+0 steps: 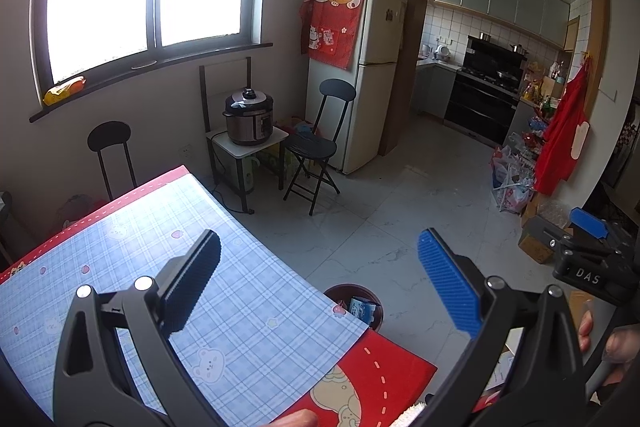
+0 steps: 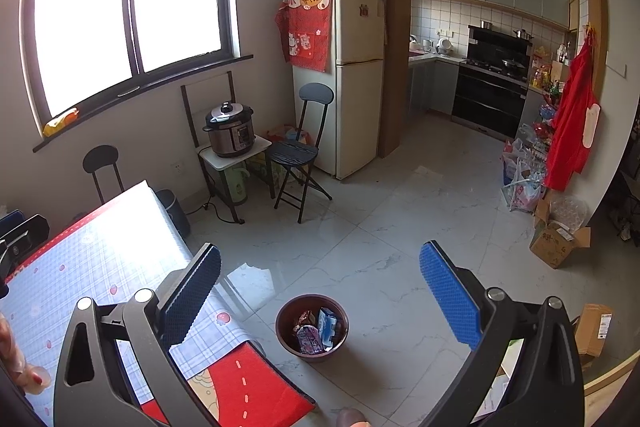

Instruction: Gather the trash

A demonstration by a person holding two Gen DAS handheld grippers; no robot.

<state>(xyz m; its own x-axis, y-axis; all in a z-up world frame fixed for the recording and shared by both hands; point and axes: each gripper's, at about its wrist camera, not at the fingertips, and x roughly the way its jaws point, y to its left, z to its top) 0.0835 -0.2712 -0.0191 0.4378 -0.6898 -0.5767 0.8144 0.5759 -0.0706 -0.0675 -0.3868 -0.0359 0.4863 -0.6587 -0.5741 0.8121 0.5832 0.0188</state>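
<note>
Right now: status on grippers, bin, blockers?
Left gripper open, empty, over the table. Right gripper open, empty. Bin on the floor by the table corner, wrappers and a carton inside. No trash seen on the table.

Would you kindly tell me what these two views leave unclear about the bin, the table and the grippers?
- Trash bin: the right wrist view shows wrappers and a small carton on top; anything beneath is hidden. In the left wrist view the table corner covers half of it.
- Table: its near part is blocked by the left gripper, open, so any trash there is unseen.
- Right gripper: open and empty.
- Wrapper print: too small to read.
</note>
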